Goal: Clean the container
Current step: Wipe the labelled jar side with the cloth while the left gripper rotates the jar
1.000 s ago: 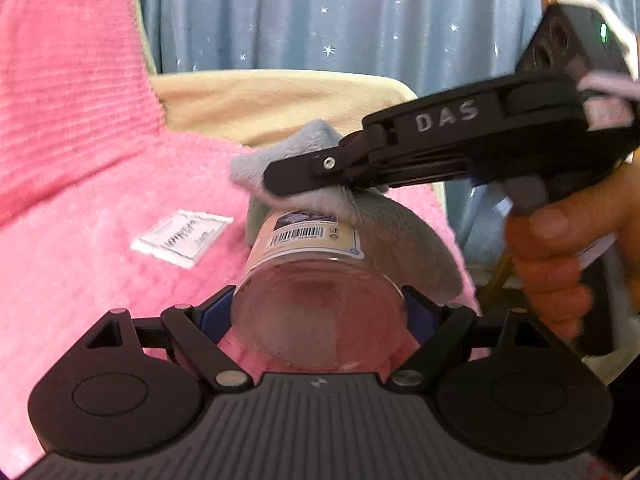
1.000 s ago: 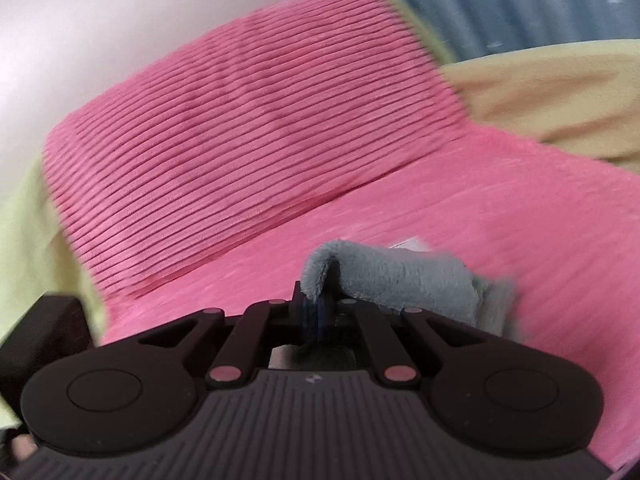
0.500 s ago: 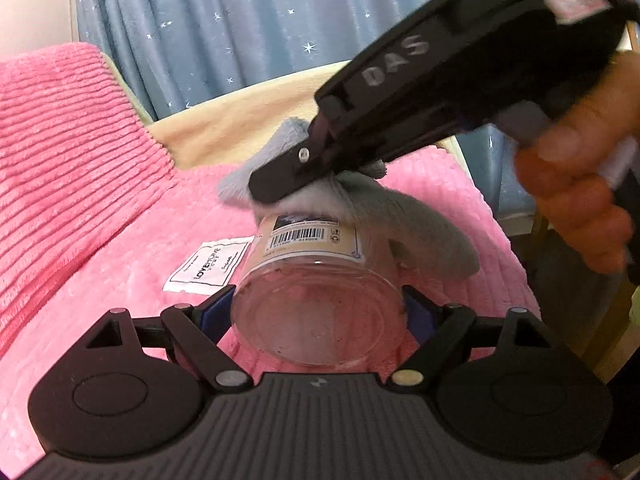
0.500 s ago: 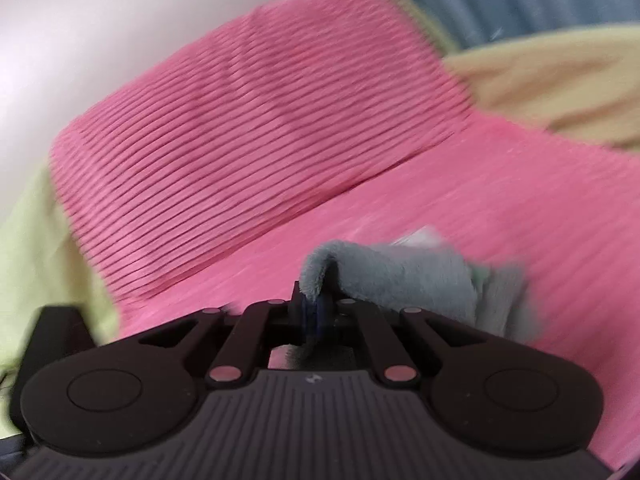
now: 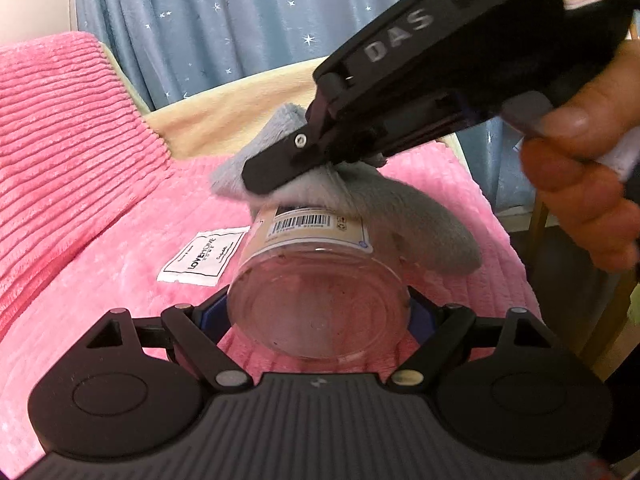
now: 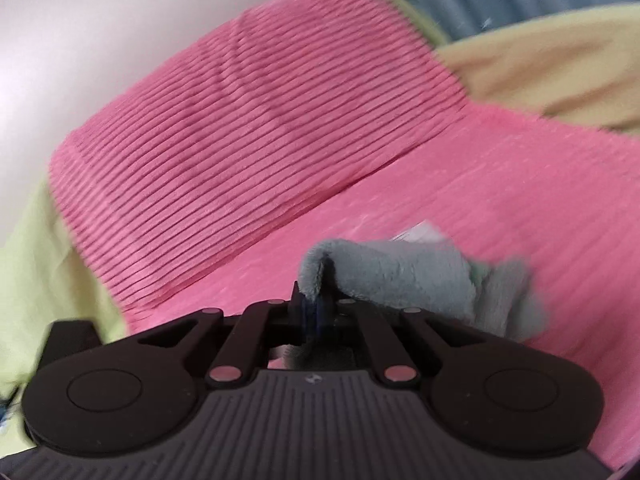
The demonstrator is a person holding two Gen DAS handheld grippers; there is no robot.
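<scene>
While the left gripper (image 5: 318,314) clamps the clear container (image 5: 316,280) by its base, bottom toward the camera, the right gripper (image 5: 264,172) is pinched on a grey cloth (image 5: 400,216) pressed to the far, upper end of the container. Step judged: wiping the outside near the labelled band (inside specks remain visible). Next move likely calls for working the cloth round or into the mouth. Beneath both: pink blanket (image 5: 100,280), with a white tag (image 5: 202,256) left of the container. Beyond, a blue starred curtain (image 5: 220,20). Nothing blocks.
</scene>
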